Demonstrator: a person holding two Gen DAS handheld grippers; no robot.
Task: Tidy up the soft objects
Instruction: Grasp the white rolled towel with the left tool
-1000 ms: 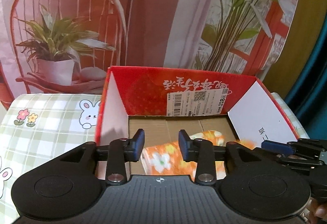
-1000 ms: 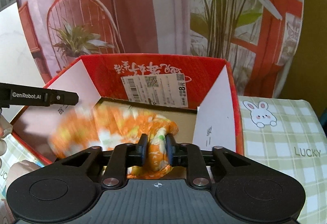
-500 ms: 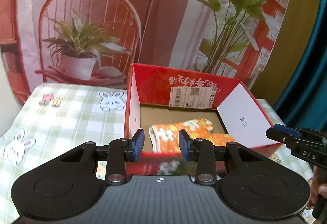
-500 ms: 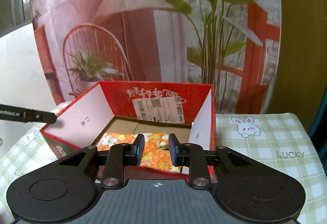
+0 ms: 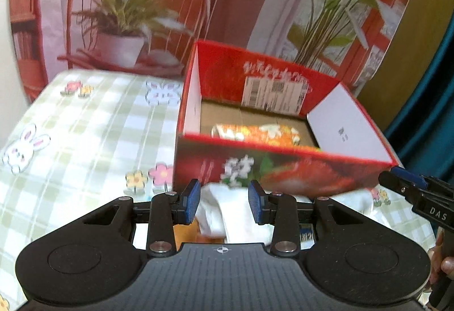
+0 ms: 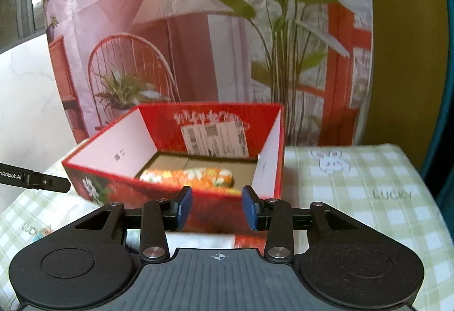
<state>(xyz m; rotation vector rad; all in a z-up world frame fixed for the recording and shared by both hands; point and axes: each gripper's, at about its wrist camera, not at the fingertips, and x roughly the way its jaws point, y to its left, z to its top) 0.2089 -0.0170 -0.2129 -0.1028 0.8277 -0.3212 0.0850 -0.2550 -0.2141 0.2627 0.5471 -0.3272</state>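
Rolled orange floral towel [image 6: 187, 176] lay in red box [image 5: 283, 172]. Left gripper [image 5: 224, 204] sat narrow, empty, over white cloth [image 5: 227, 214]. Right gripper [image 6: 217, 209] was opening, nothing between pads.

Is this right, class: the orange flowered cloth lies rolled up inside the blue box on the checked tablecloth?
Not quite: the box is red, not blue, as the right wrist view shows. The orange flowered cloth does lie rolled up inside it, on the checked tablecloth.
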